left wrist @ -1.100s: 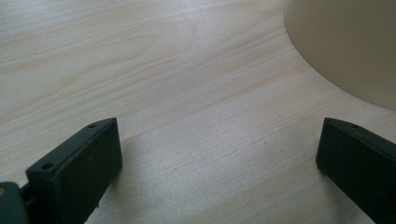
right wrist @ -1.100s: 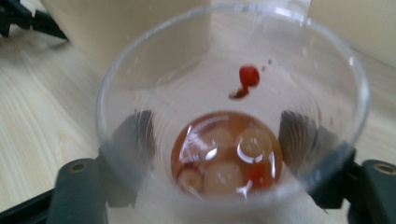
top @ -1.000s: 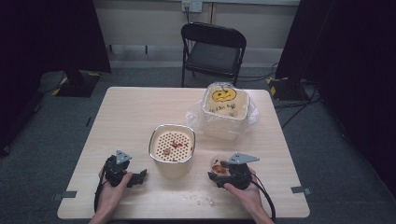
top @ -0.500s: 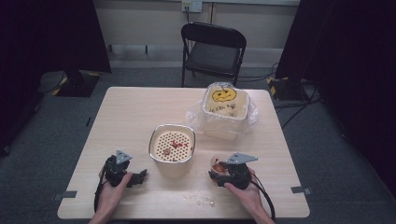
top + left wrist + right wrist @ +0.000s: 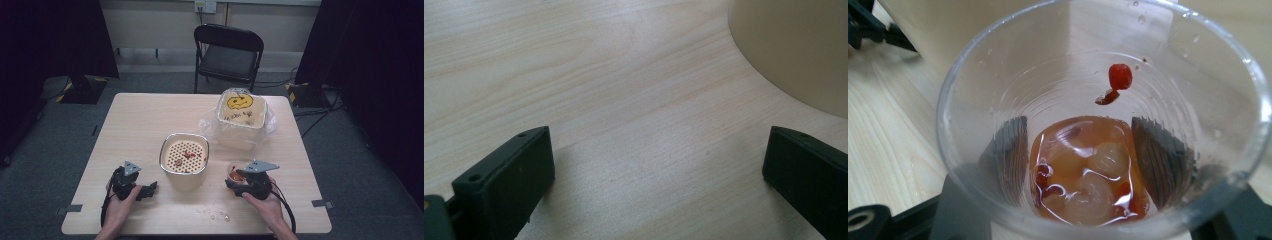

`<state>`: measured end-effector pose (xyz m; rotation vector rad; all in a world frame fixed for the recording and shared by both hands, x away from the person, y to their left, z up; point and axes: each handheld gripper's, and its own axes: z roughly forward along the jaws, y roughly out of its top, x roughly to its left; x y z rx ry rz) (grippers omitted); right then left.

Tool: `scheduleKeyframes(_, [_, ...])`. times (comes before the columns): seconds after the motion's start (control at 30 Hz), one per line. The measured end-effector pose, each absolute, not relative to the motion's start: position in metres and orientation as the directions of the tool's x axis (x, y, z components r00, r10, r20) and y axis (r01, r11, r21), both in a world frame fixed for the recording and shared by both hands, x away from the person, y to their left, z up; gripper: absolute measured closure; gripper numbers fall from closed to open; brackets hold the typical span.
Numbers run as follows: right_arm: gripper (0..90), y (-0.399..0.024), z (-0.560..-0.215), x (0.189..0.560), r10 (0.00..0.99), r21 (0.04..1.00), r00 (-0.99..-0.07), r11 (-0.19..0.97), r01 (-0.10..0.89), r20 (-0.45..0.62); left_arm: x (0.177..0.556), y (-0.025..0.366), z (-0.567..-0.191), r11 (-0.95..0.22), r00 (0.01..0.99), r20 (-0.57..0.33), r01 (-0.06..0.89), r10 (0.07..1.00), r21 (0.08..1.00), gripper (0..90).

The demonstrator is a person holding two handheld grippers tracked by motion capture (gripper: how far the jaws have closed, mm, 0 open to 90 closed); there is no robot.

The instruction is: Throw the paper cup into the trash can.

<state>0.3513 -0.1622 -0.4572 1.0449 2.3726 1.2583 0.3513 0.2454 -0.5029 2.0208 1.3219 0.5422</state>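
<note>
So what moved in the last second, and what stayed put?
Hardly anything moved. The right gripper shifted only a touch and still clamps the clear cup with its bits of food. The left gripper stays open on the table. The strainer bowl, the pumpkin-face tub and the crumbs haven't budged.

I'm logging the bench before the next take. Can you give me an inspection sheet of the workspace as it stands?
Surface: light wooden table, dry apart from small spilled bits near the front edge.
Job's things: perforated strainer bowl at centre with red bits; clear plastic cup holding pale and red pieces in liquid.
Clutter: bag-lined container with a smiley face, far right.
Grippers: left gripper open on the table, nothing between its jaws; right gripper shut on the cup.
Cables: one trails from each gripper; more on the floor.
Surroundings: black folding chair, dark curtains.
</note>
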Motion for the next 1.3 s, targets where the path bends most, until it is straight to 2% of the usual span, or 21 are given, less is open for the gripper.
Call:
scheduleKeyframes(0.47, [42.1,-0.156,-0.415,0.36,0.715,0.84,-0.696,0.339,0.423,0.062,0.351,0.245,-0.503,-0.276,0.404,-0.011,0.643,0.914,0.714,0.0])
scheduleKeyframes(1.3, [43.9,-0.105,-0.342,0.387,0.671,0.816,-0.704,0.528,0.234,-0.232,0.351,0.245,-0.503,-0.276,0.405,-0.011,0.643,0.914,0.714,0.0])
